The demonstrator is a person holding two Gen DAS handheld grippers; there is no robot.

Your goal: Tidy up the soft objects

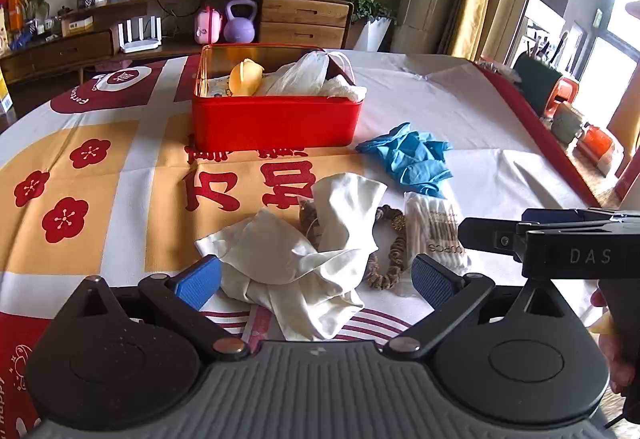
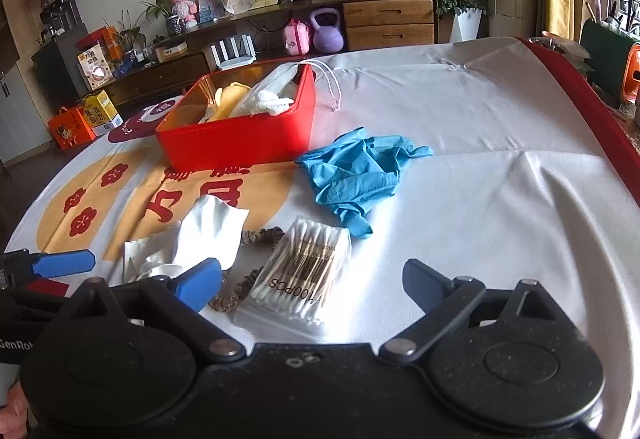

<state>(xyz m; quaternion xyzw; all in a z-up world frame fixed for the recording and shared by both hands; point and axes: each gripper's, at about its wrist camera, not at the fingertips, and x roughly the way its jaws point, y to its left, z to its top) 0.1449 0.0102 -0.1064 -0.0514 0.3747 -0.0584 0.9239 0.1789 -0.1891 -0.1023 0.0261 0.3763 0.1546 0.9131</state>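
A red box (image 1: 276, 123) (image 2: 240, 147) stands on the table with a yellow soft item (image 1: 246, 76), a clear bag and white cloth inside. A crumpled white cloth (image 1: 304, 259) (image 2: 200, 235) lies between the fingers of my open left gripper (image 1: 316, 279). Blue gloves (image 1: 412, 155) (image 2: 356, 171) lie right of the box. A pack of cotton swabs (image 1: 434, 231) (image 2: 304, 267) lies between the fingers of my open right gripper (image 2: 314, 281). A brown scrunchie (image 1: 394, 255) (image 2: 224, 299) lies between cloth and swabs.
The tablecloth (image 1: 100, 167) (image 2: 500, 179) is white, orange and red. A wooden sideboard (image 1: 300, 19) with a purple kettlebell (image 1: 239, 21) stands beyond the table. The right gripper's body (image 1: 560, 239) shows at the right in the left wrist view.
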